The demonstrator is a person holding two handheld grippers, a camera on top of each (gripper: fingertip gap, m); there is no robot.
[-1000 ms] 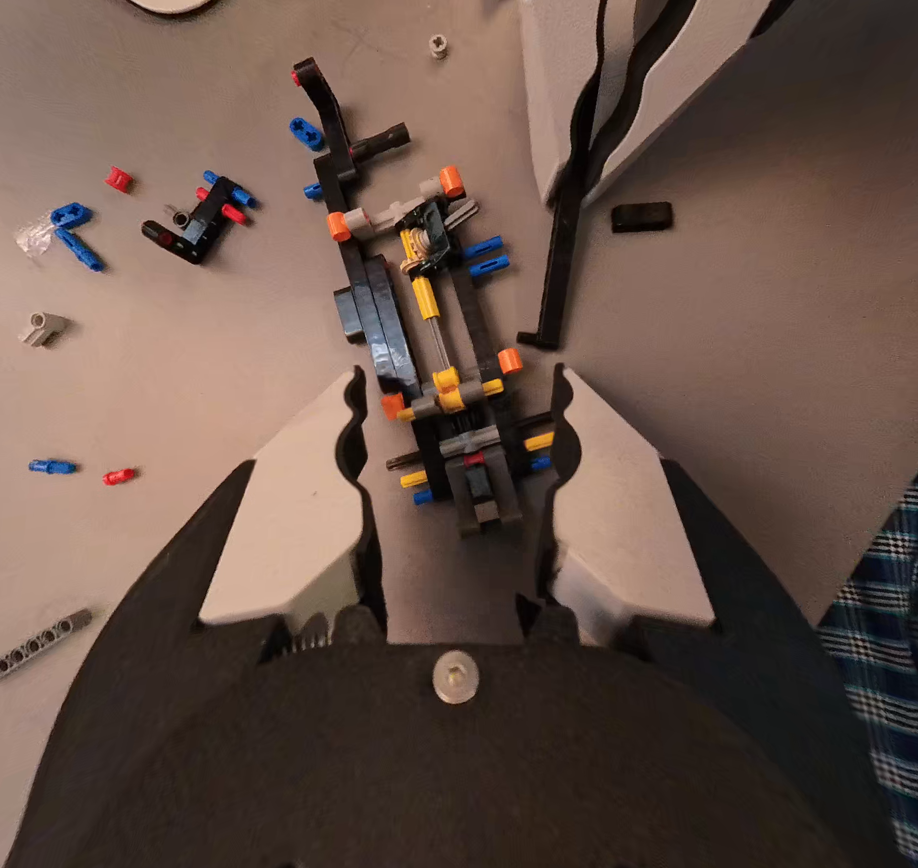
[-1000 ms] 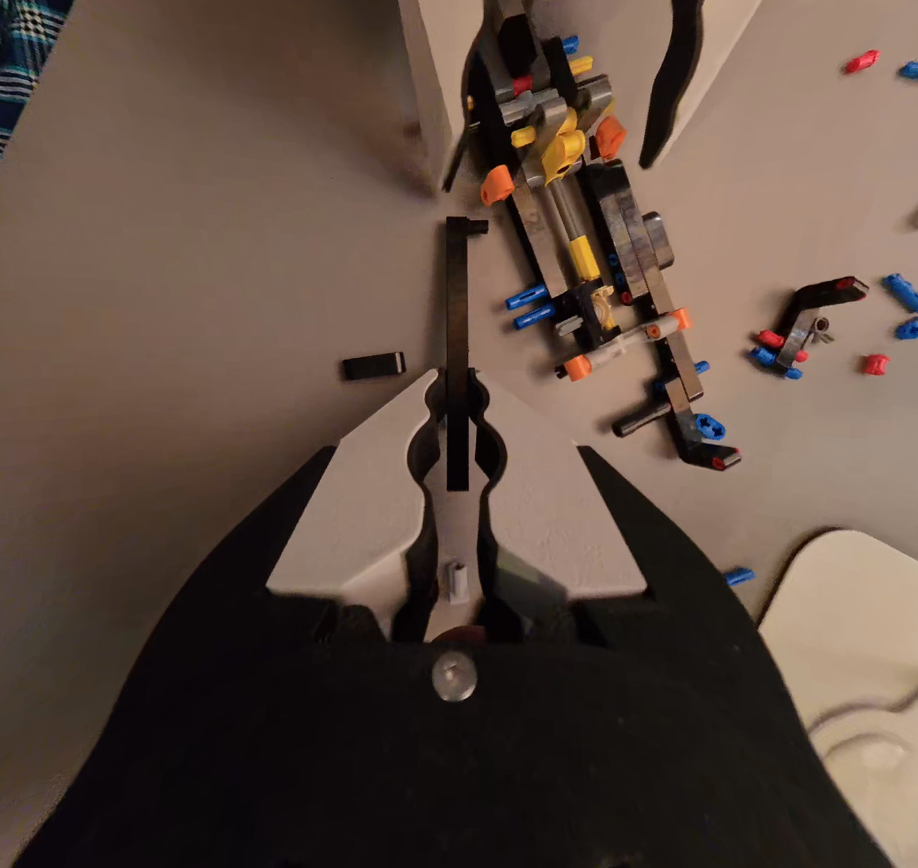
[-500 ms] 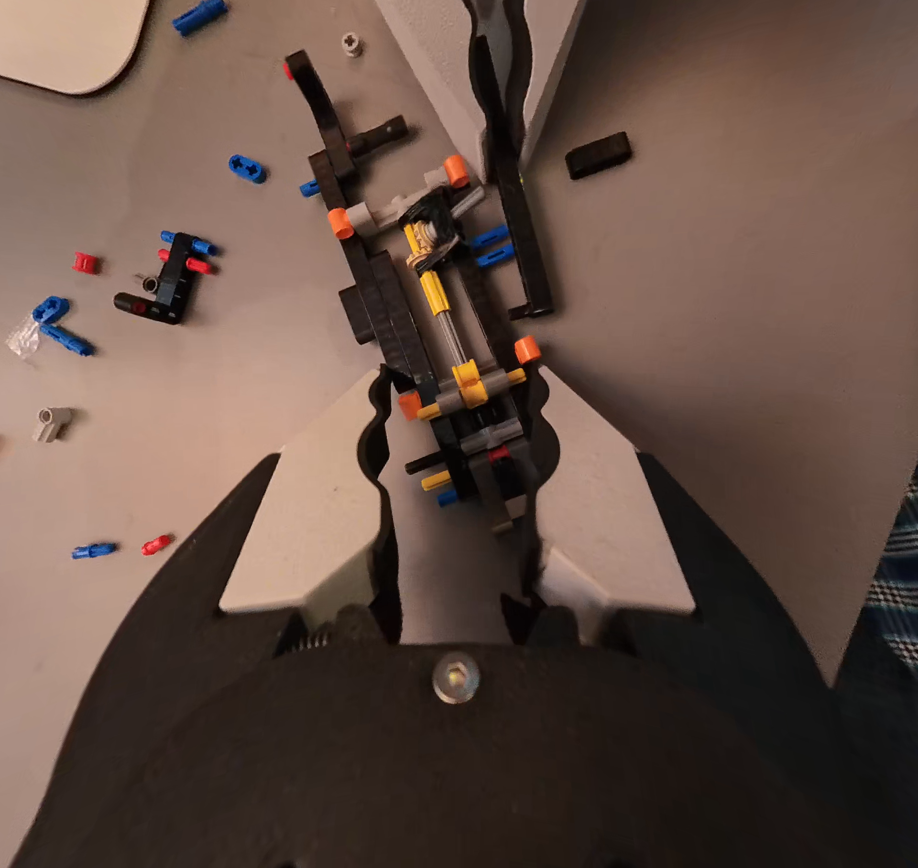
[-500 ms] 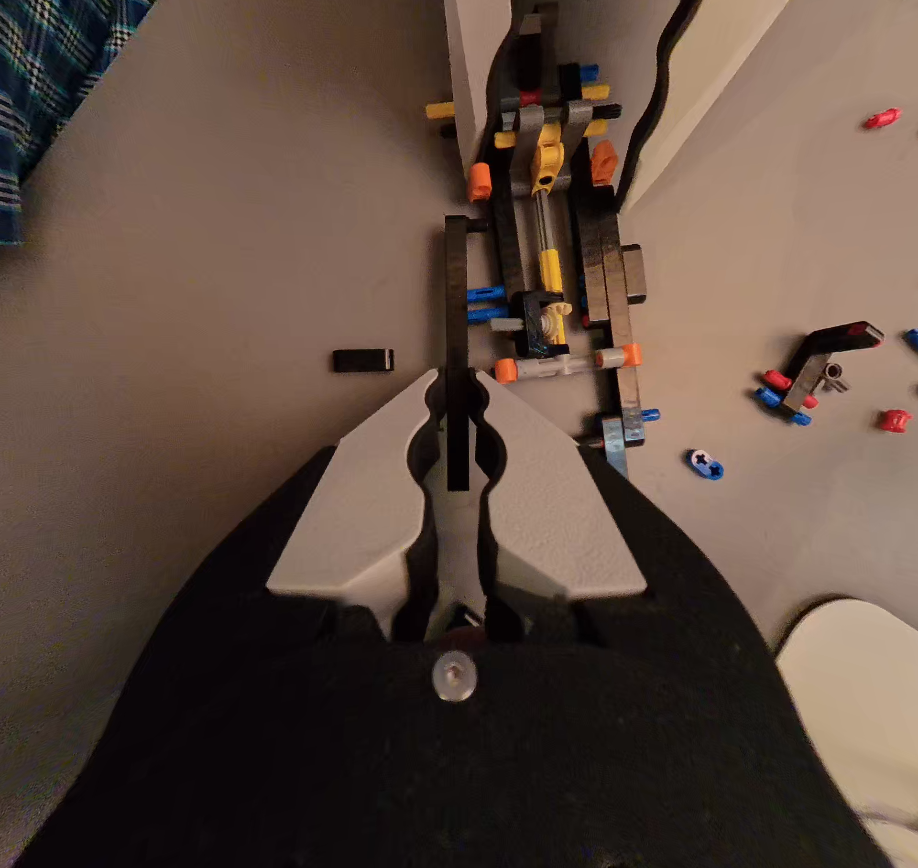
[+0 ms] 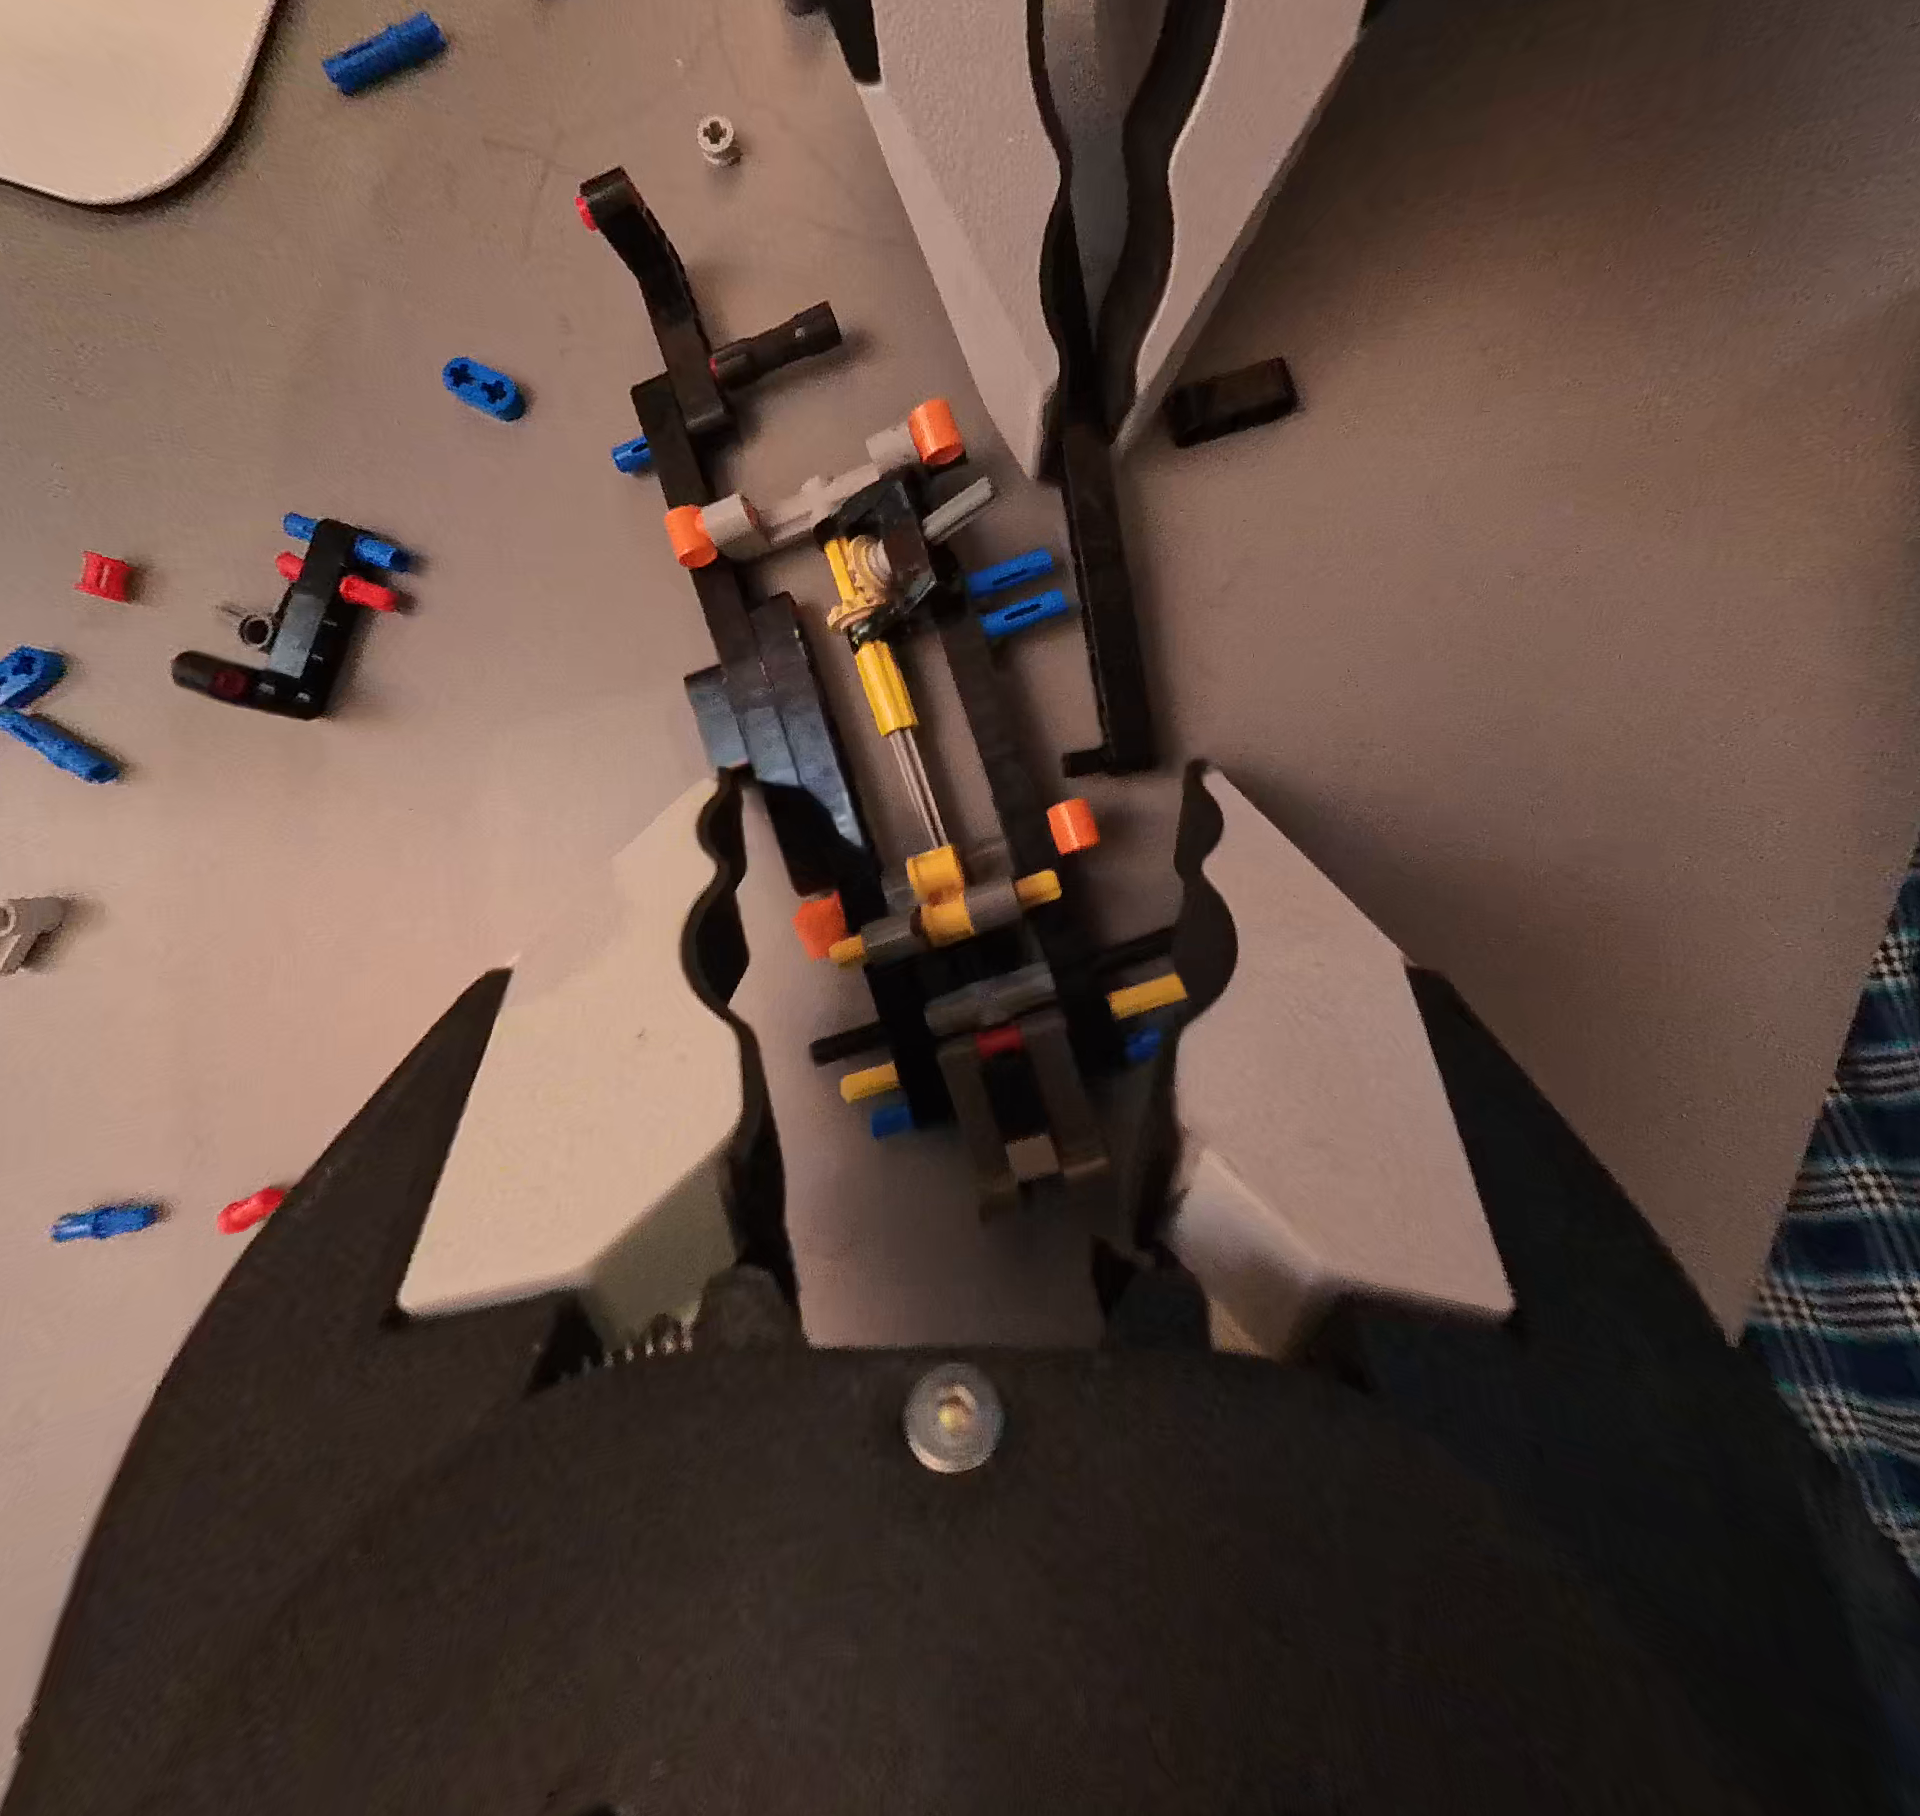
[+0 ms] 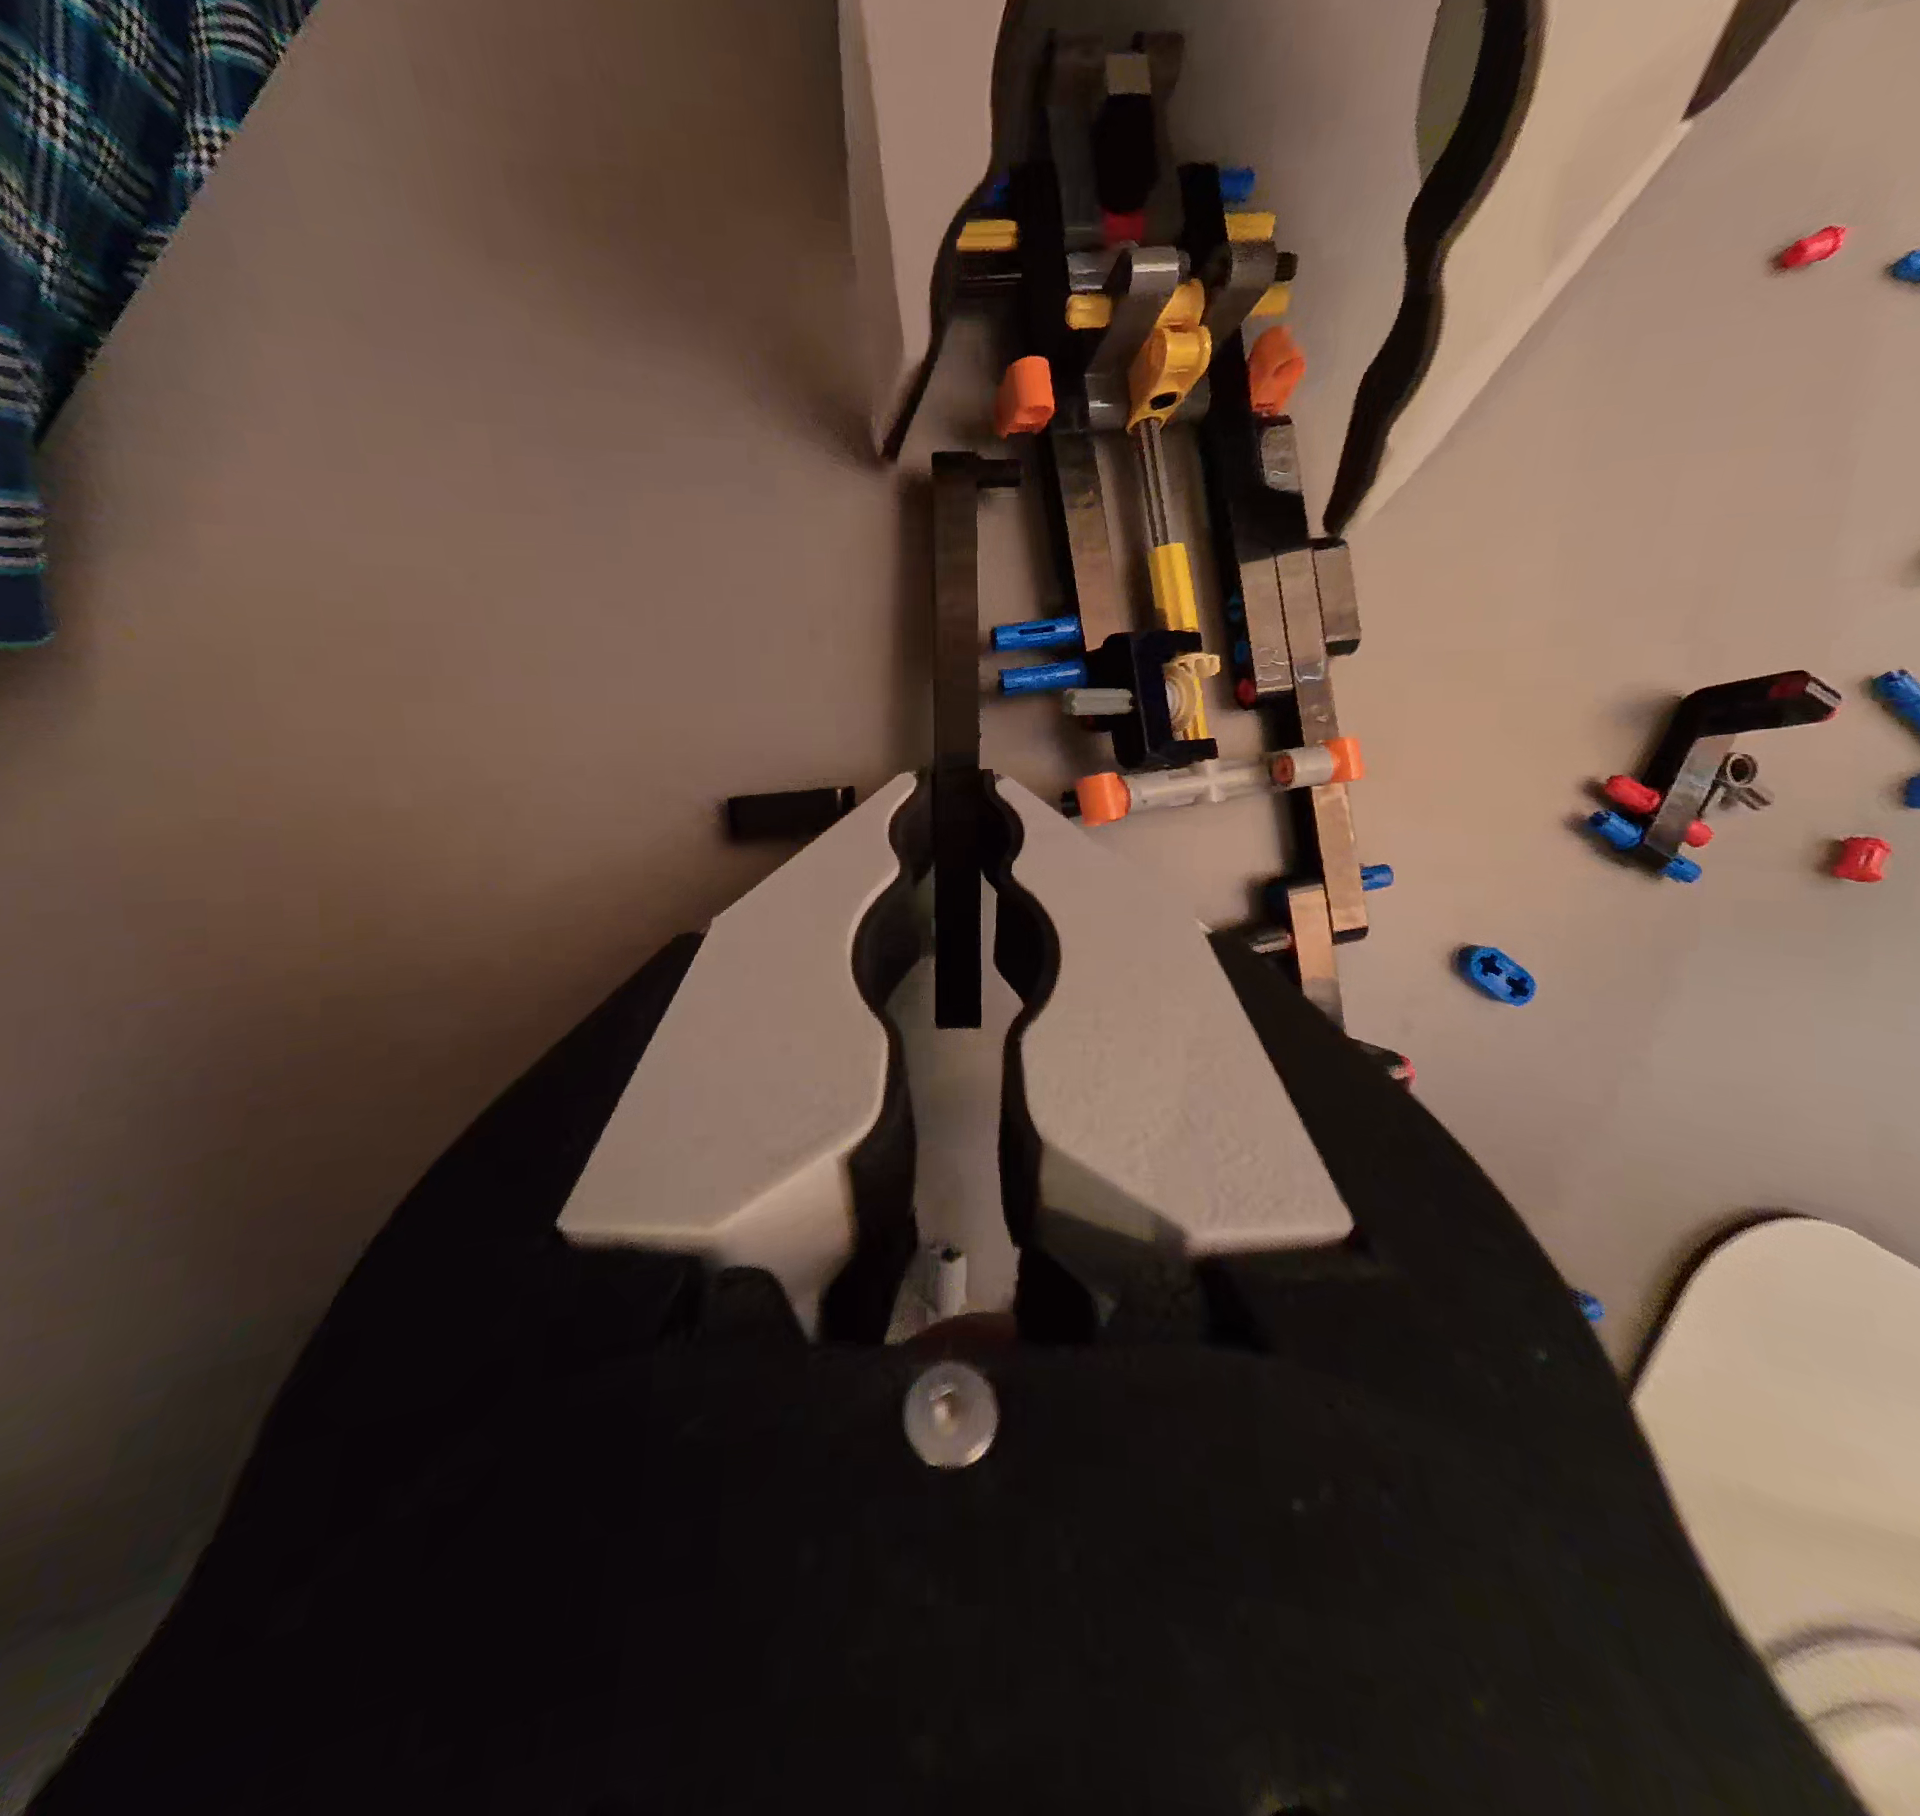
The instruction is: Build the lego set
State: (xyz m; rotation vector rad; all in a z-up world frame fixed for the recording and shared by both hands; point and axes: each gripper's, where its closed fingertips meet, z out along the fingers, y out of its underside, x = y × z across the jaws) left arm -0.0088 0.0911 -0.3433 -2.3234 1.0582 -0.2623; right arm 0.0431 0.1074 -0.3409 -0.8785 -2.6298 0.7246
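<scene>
Left of the chassis: loose blue and red pins, and a small black L-shaped subassembly (image 5: 281, 623) with red and blue pins in it, all on the grey table (image 5: 364, 883).
Chassis: the lego chassis (image 5: 914, 800) lies flat on the table, long and black with orange bushes and a yellow shaft down its middle.
My left claw: my left gripper (image 5: 961, 893) is spread wide around the chassis's near end; I cannot tell whether either finger touches it.
Just right of the chassis: the long black beam (image 6: 956, 644) runs alongside it, close to two blue pins that stick out of the chassis's side.
My right claw: my right gripper (image 6: 954, 810) is pressed together on that beam, pinching its near end.
Farther right of the chassis: a short black piece (image 5: 1231, 400) lies alone on the table.
</scene>
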